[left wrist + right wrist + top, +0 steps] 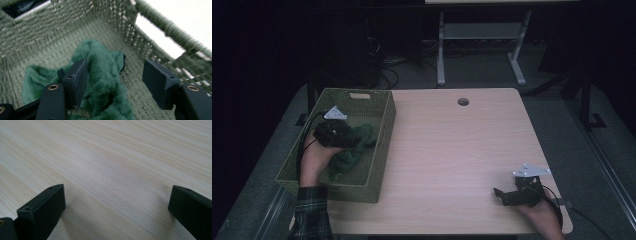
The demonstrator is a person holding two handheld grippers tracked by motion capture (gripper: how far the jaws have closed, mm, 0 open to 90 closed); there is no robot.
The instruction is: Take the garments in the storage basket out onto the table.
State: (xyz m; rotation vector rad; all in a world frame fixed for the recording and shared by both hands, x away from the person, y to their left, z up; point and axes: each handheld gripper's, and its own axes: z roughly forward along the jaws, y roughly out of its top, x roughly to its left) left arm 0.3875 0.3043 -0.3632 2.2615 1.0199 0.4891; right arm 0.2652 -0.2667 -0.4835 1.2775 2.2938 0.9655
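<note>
The work in hand concerns the dark green fuzzy cloth (354, 147), which lies crumpled on the floor of the olive-green woven rectangular basket (379, 145) standing along the left edge of the pale wooden surface (452, 150). The left tool (343, 136) is down inside the basket, over the cloth. In the left gripper view its jaws stand partly spread with a fold of the cloth (100, 82) rising between them; the pile brushes one pad while the other pad stands clear of it, so no firm pinch is made yet.

The right tool (504, 196) rests near the front right corner of the surface, well apart from the basket, its jaws spread wide over bare wood (112, 170) with nothing between them.

As a judgement, the job is at its opening stage: the cloth is reached but not gripped. Left to do are closing on the fold, lifting the cloth over the basket wall, and whatever handling on the open surface follows, where the right tool looks ready to help.
</note>
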